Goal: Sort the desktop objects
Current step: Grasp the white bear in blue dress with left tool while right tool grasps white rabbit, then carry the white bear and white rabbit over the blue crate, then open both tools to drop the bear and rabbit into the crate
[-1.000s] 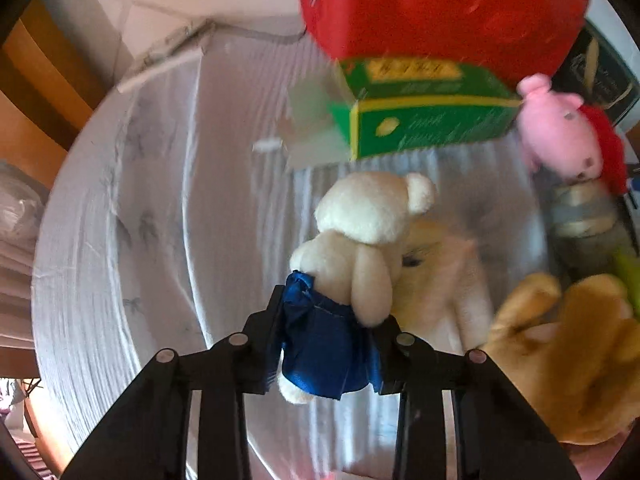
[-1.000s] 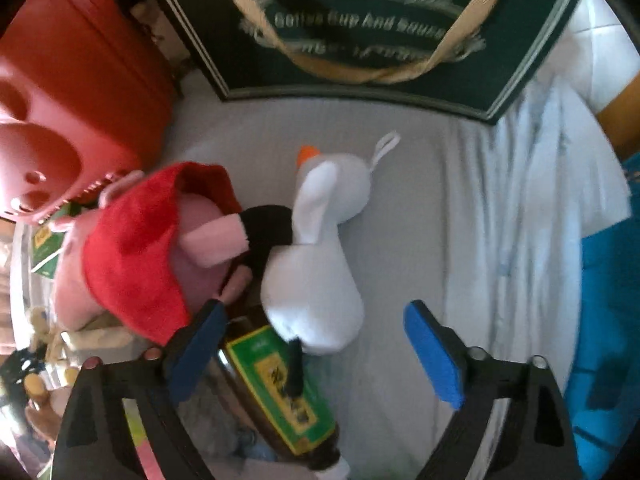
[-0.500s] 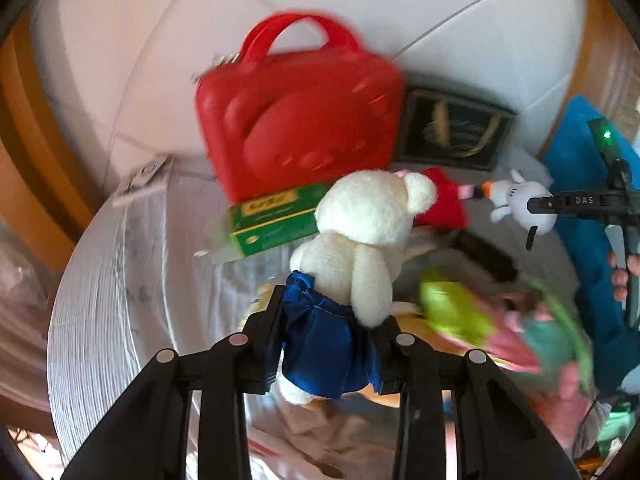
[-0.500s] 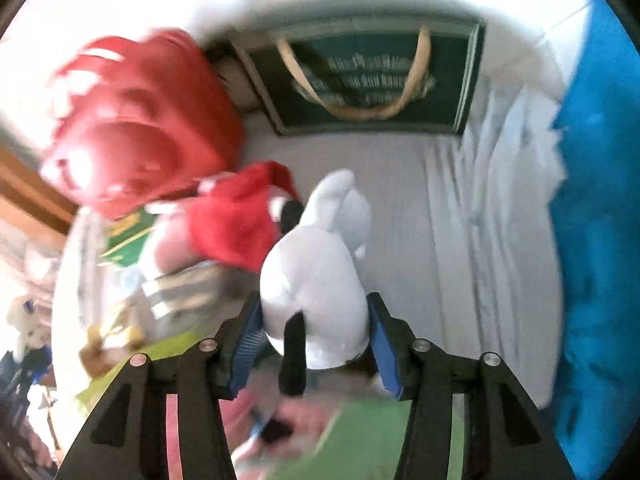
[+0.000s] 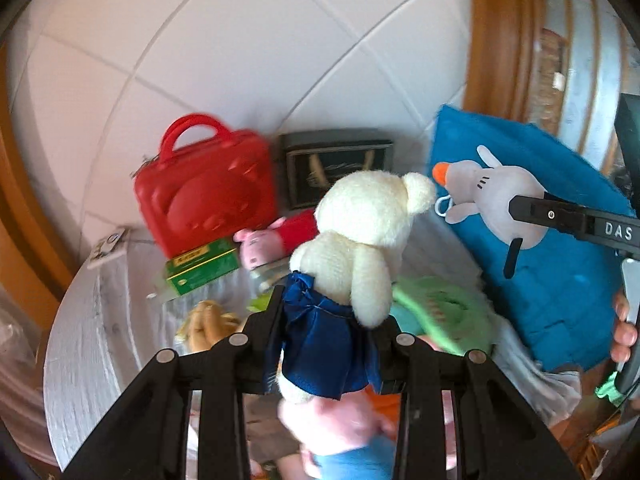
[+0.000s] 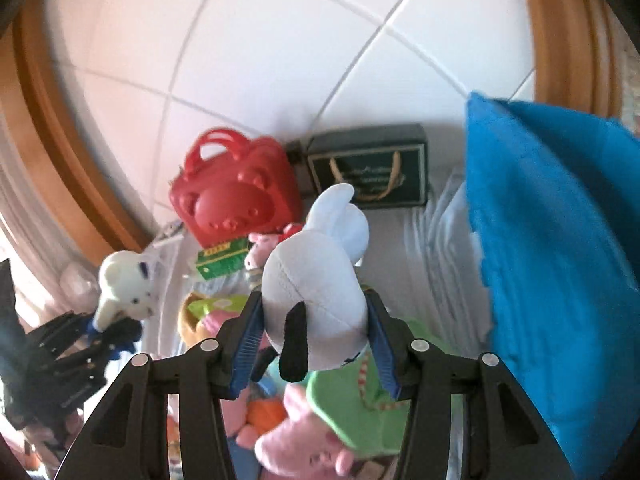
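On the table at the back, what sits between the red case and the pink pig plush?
A green box lies there, tucked under the red case with the pink pig plush at its right end. The left wrist view shows it best.

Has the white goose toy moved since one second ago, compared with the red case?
Yes. The white goose toy lay on the tablecloth below the red case; now the right gripper holds it up in the air, clear of the table.

We count one cream teddy bear, one white goose plush, one pink pig plush, one red case, one green box, one dark gift bag and one blue cushion.
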Motion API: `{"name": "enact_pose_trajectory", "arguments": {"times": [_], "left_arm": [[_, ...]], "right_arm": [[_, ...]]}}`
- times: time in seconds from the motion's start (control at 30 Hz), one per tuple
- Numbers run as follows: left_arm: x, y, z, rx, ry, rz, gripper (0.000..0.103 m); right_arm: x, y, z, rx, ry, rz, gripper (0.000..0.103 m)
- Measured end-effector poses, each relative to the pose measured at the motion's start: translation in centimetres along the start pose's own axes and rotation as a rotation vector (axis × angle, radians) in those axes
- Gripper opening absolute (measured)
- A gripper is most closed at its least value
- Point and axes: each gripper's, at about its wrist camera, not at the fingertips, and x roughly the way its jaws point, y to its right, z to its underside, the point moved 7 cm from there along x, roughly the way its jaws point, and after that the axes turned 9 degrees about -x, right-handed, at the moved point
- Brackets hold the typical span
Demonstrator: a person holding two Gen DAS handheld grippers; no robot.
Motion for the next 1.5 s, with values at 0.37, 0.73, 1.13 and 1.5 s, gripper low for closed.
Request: {"name": "enact_pose_trajectory", "arguments": {"times": [0.37, 0.73, 1.13, 1.5], "left_arm": [[-3.9, 14.3, -0.7, 0.112, 0.067, 0.146, 0.033], [-4.3, 33.1, -2.4, 0.238, 0.067, 0.311, 0.033], [-0.2, 45.0, -0.8, 0.349, -0.042, 0.327, 0.033], [1.4, 47.4, -1.1, 0.373, -0.069, 0.32, 0.033]], "right_arm": [[-14.0, 7.8, 2.4, 0.092, 0.2, 0.151, 0.049], [-24.1, 21.6, 5.4, 0.168, 0.245, 0.405, 0.049], [-24.5, 33.3, 8.1, 0.218, 0.147, 0.525, 0.049], [-22.0, 37.6, 9.5, 0.202, 0.042, 0.612, 0.049]]}}
